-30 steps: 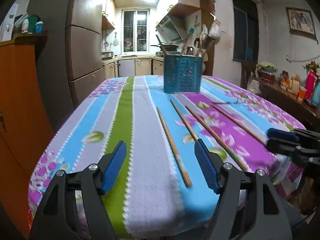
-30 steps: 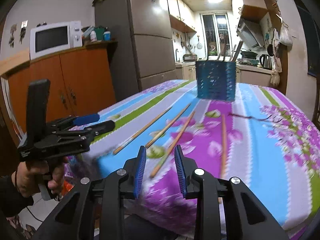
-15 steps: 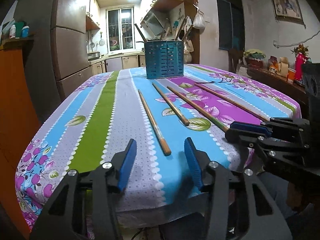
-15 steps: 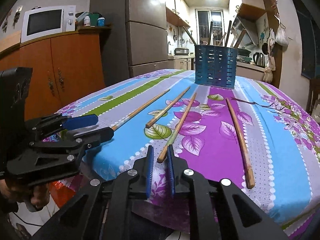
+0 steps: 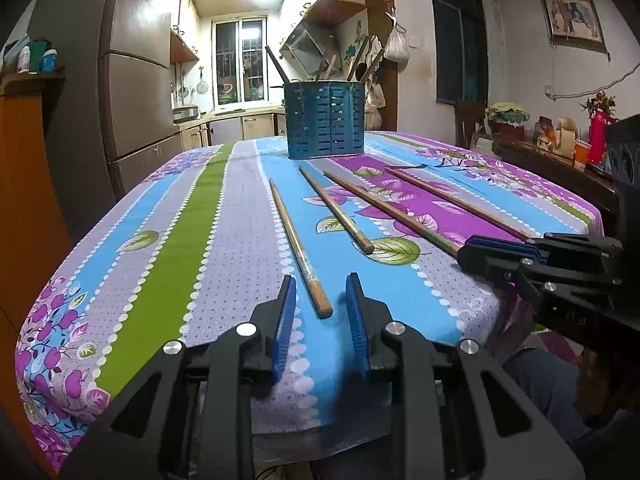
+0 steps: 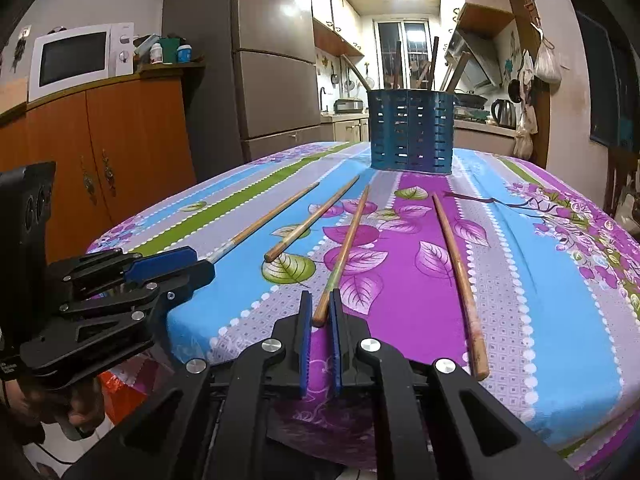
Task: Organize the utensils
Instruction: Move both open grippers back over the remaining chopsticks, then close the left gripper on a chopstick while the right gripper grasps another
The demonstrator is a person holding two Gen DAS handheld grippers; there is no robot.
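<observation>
- Okay, four wooden chopsticks lie loose on the table (image 5: pixel 168 264), fanned out from the blue slotted holder (image 5: pixel 325 120), which stands at 12 o'clock at the far end with several utensils upright in it.
- Left tongs (image 5: pixel 320 312) spread apart at 6 o'clock of the left wrist view; the near end of the leftmost chopstick (image 5: pixel 298 246) sits between the blue pads, no contact visible.
- Right tongs (image 6: pixel 320 322) nearly pressed together, a narrow gap around the near tip of the third chopstick (image 6: pixel 344 256); cannot tell if the pads touch it.
- Second chopstick (image 6: pixel 310 222) lies just left of it, shorter, untouched.
- Fourth chopstick (image 6: pixel 458 280) lies at 3 o'clock of the right tongs, near end close to the table edge.
- Left wrist view: right tongs come in at 3 o'clock, over the table edge.
- Microwave (image 6: pixel 80 62) at 10 o'clock on the orange cabinet (image 6: pixel 112 144).
</observation>
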